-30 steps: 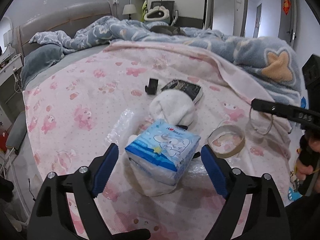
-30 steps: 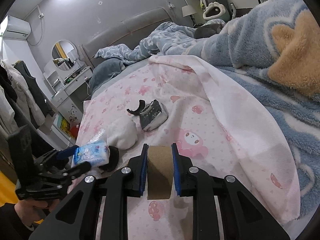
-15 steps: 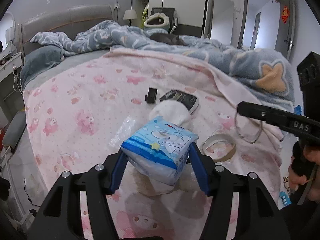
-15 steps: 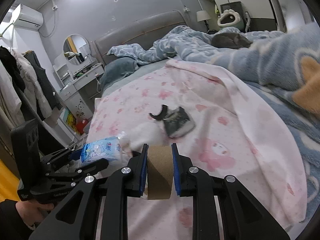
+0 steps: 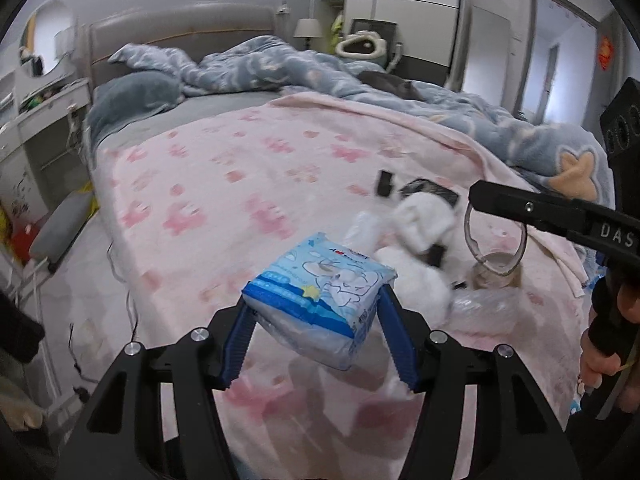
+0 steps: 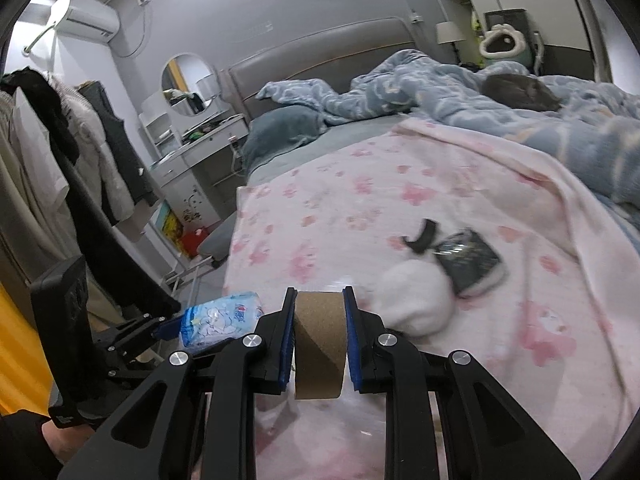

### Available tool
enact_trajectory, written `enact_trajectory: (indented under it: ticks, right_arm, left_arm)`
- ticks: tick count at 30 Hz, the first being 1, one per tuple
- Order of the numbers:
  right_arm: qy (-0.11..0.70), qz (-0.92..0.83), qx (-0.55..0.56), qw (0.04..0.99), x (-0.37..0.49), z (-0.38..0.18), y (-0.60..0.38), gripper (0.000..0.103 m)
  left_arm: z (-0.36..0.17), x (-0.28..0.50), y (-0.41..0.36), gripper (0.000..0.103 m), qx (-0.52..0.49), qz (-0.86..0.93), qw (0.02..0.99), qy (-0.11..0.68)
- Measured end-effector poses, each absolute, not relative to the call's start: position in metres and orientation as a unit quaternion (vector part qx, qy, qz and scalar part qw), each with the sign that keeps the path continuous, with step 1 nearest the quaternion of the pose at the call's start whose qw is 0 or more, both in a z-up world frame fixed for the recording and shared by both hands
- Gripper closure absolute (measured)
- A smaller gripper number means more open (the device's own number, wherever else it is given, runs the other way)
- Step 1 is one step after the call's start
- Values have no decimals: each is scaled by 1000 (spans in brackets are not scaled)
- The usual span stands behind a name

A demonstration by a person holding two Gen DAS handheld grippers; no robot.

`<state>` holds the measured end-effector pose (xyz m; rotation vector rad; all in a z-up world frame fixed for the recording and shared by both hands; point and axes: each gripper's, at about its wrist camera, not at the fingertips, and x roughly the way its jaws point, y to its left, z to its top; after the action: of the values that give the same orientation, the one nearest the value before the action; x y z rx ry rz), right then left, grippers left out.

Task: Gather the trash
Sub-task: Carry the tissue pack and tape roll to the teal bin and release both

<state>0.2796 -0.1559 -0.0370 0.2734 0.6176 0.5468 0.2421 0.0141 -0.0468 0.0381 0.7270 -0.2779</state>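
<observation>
My left gripper (image 5: 316,304) is shut on a blue and white tissue pack (image 5: 320,288) and holds it above the pink blanket (image 5: 240,184); the pack also shows in the right wrist view (image 6: 218,322). My right gripper (image 6: 320,300) is shut on a brown cardboard tape core (image 6: 319,350), which shows as a ring (image 5: 494,240) in the left wrist view. On the blanket lie white crumpled tissue (image 6: 412,304), a dark wrapper (image 6: 470,262), a small black piece (image 6: 422,236) and clear plastic (image 5: 484,310).
A blue patterned duvet (image 5: 400,92) is heaped along the far and right side of the bed. A grey headboard (image 6: 320,56), a dressing table with a mirror (image 6: 192,128) and hanging clothes (image 6: 60,152) stand to the left. The floor (image 5: 84,280) lies beside the bed.
My left gripper closed on the tissue pack and lifted it off the blanket, moving left. My right gripper kept hold of the tape core and rose slightly.
</observation>
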Motion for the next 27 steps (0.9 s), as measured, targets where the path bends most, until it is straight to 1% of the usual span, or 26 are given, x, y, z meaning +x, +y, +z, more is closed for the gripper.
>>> enact_trajectory:
  ticks: [12,27]
  right_arm:
    - [313,314,95,891,281,-30,-69,81]
    - [345,373,61,859,270,-42,30,81]
  left_arm:
    - [-64,221,82,41,13,-90,918,387]
    - [-101,193,158,41,-14,-48,881,471]
